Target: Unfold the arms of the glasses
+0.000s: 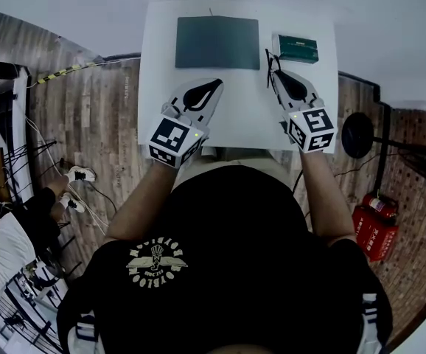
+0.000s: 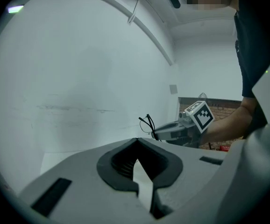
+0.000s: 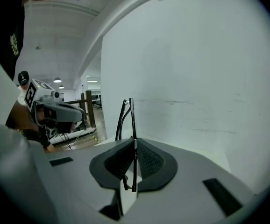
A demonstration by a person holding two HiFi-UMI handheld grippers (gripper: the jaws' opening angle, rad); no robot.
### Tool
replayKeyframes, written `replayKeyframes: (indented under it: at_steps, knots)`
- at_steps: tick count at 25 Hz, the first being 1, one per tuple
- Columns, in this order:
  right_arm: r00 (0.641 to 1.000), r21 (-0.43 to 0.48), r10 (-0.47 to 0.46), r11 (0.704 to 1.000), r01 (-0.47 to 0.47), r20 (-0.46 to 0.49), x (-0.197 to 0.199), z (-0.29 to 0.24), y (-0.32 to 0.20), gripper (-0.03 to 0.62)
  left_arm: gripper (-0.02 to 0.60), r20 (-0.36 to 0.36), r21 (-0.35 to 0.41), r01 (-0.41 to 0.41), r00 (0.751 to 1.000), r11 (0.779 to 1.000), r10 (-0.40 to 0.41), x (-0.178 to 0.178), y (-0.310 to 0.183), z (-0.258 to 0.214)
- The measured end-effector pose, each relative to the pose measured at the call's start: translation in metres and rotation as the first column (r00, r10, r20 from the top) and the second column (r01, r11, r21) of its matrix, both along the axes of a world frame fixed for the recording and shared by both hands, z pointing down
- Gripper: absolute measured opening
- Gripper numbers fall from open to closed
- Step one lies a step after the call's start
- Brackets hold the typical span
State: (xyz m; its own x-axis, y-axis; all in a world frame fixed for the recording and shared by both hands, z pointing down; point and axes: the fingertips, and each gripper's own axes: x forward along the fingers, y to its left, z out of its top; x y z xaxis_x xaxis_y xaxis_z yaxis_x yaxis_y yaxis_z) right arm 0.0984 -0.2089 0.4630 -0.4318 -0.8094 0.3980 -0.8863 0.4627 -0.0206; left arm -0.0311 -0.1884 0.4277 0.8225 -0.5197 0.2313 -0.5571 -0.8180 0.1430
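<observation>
The black thin-framed glasses (image 1: 270, 65) are held in the air above the white table (image 1: 242, 120), with my right gripper (image 1: 276, 73) shut on them. In the right gripper view the folded glasses (image 3: 128, 115) stick up past the tips of the right gripper (image 3: 134, 139), pinched edge-on between the pads. My left gripper (image 1: 217, 85) hovers over the table's left half, apart from the glasses. Its jaws meet at the tips of the left gripper (image 2: 136, 140) with nothing between them. In the left gripper view the glasses (image 2: 148, 124) show off to the right.
A dark rectangular mat (image 1: 217, 43) lies at the table's far middle, and a green box (image 1: 298, 49) sits at the far right corner. A red fire extinguisher (image 1: 375, 231) and a round black base (image 1: 357, 135) stand on the wooden floor to the right.
</observation>
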Motion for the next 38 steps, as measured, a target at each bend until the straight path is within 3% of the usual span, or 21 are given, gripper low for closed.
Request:
replayKeyframes:
  at_steps: [9,18,23,32,38]
  knots:
    - [0.991,0.063,-0.003,0.998,-0.005,0.133,-0.017,-0.050,0.012,0.017,0.006,-0.015,-0.012,-0.126,0.992,0.992,0.126,0.032,0.024,-0.006]
    - [0.971,0.068,-0.016,0.998,0.000,0.239,-0.031,-0.071,0.024,0.017,0.013,0.033,-0.009,-0.250,0.968,0.968,0.250,0.067,0.045,-0.003]
    - [0.967,0.078,-0.020,0.997,0.000,0.255,-0.038,-0.077,0.033,0.017,0.077,0.065,-0.001,-0.288,0.956,0.958,0.287,0.074,0.052,-0.001]
    - [0.963,0.076,-0.012,0.997,-0.009,0.268,-0.042,-0.080,0.046,0.017,0.075,0.077,0.002,-0.302,0.951,0.953,0.301,0.075,0.058,0.003]
    - [0.965,0.071,0.021,0.997,-0.041,0.262,-0.037,-0.076,0.052,0.017,0.036,0.096,0.017,-0.331,0.940,0.943,0.328,0.071,0.063,0.003]
